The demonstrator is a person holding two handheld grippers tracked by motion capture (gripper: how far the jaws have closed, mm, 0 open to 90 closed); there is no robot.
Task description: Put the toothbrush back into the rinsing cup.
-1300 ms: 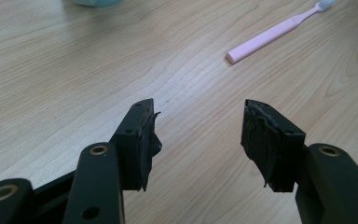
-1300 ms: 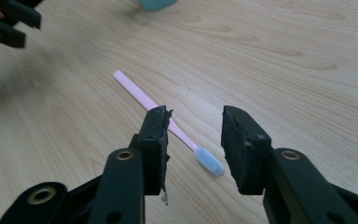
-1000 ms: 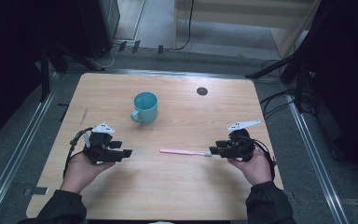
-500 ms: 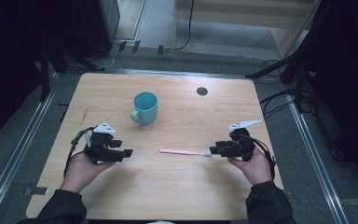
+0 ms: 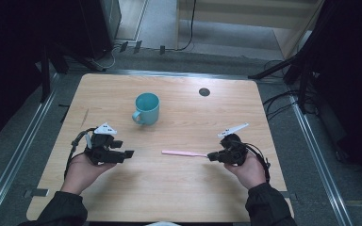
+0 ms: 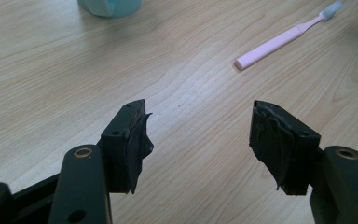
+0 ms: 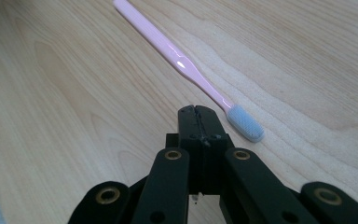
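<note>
Resting flat on the wooden table (image 5: 179, 188): a pink toothbrush (image 5: 184, 153), handle toward the table's middle, pale blue bristle head toward the person's right. Held just beside that head: the right gripper (image 7: 199, 114), jaws pressed fully together after just closing, nothing between them, the toothbrush head lying beside the tips and not in the grip. Seen from above: the same right gripper (image 5: 213, 156) at the toothbrush's right end, cradled in the right hand (image 5: 247, 169). Held low over bare wood at the left side of the table: the left gripper (image 6: 198, 140), jaws spread wide and empty, toothbrush (image 6: 284, 39) lying well beyond them. Gripped from below by the left hand (image 5: 82, 172). Standing upright farther back, near the table's middle: a teal mug (image 5: 146, 108), handle turned toward the person, well apart from both grippers.
</note>
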